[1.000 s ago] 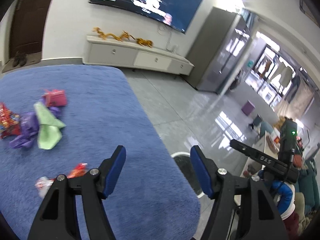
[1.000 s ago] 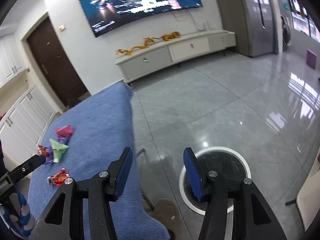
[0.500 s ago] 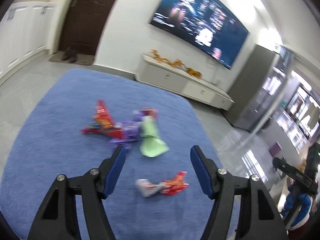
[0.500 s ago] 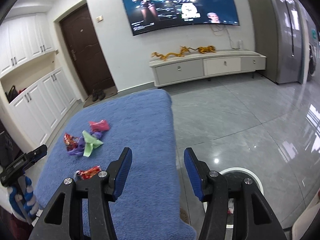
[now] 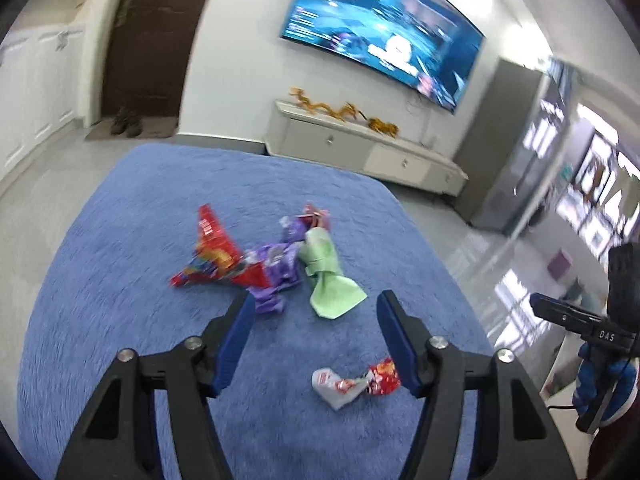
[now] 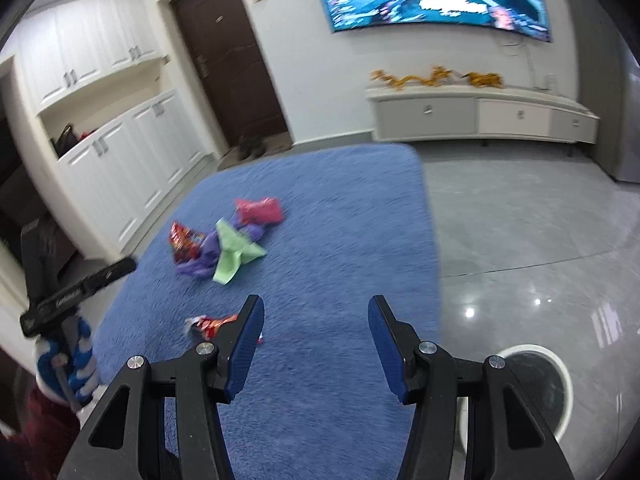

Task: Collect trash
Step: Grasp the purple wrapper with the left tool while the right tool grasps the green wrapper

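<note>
While our left gripper hangs over the blue cloth, its jaws have just been closing yet stand apart with nothing between them. A crumpled red-and-white wrapper lies just inside its right finger; a wrapper pile sits beyond the fingertips. Our right gripper is likewise parted and empty, the white bin outside its right finger.

The left gripper tilts downward, its 2 blue-padded jaws apart and empty, having just been closing a little. The right gripper also tilts downward, its 2 jaws parted with nothing gripped between them.
</note>
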`<state>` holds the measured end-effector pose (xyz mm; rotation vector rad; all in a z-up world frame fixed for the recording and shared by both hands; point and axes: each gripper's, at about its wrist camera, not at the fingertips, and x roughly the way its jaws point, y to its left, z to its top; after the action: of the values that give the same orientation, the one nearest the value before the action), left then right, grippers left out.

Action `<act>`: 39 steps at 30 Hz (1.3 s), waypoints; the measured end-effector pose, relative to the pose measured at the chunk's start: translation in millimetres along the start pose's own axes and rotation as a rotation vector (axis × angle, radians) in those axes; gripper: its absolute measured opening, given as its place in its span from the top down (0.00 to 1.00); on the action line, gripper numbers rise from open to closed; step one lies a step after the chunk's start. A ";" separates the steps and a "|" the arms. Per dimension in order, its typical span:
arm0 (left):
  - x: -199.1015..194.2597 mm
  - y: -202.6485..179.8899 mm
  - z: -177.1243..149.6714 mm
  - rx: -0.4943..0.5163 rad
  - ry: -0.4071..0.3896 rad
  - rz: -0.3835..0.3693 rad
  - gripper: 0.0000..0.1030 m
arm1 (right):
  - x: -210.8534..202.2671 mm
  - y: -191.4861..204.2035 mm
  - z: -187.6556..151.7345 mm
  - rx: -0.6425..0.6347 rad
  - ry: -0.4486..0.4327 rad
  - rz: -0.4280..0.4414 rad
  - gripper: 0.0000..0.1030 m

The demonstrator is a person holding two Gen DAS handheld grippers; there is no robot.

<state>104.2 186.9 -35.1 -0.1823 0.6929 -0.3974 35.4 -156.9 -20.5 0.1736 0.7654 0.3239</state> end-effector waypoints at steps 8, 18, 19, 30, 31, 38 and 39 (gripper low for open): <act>66.0 0.3 25.5 0.029 0.080 0.008 0.60 | 47.0 5.7 1.2 -0.029 0.078 0.072 0.50; 130.4 23.8 31.2 0.022 0.160 0.099 0.66 | 90.4 8.8 21.2 -0.060 0.125 0.121 0.50; 134.8 25.7 29.7 0.030 0.168 0.110 0.66 | 94.0 9.7 24.0 -0.067 0.129 0.128 0.50; 147.6 32.0 23.6 0.059 0.172 0.089 0.66 | 165.6 51.0 49.8 -0.170 0.194 0.218 0.50; 147.8 32.6 23.2 0.058 0.171 0.084 0.67 | 171.1 55.5 52.4 -0.179 0.198 0.221 0.50; 143.6 39.4 19.0 0.044 0.164 0.065 0.67 | 205.7 70.1 61.1 -0.221 0.231 0.238 0.50; 142.9 41.1 18.1 0.042 0.163 0.062 0.67 | 208.7 71.0 60.9 -0.224 0.235 0.247 0.50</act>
<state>227.9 165.6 -116.8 -0.0888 0.8473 -0.3698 203.2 -19.8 -93.7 0.0175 0.9350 0.6695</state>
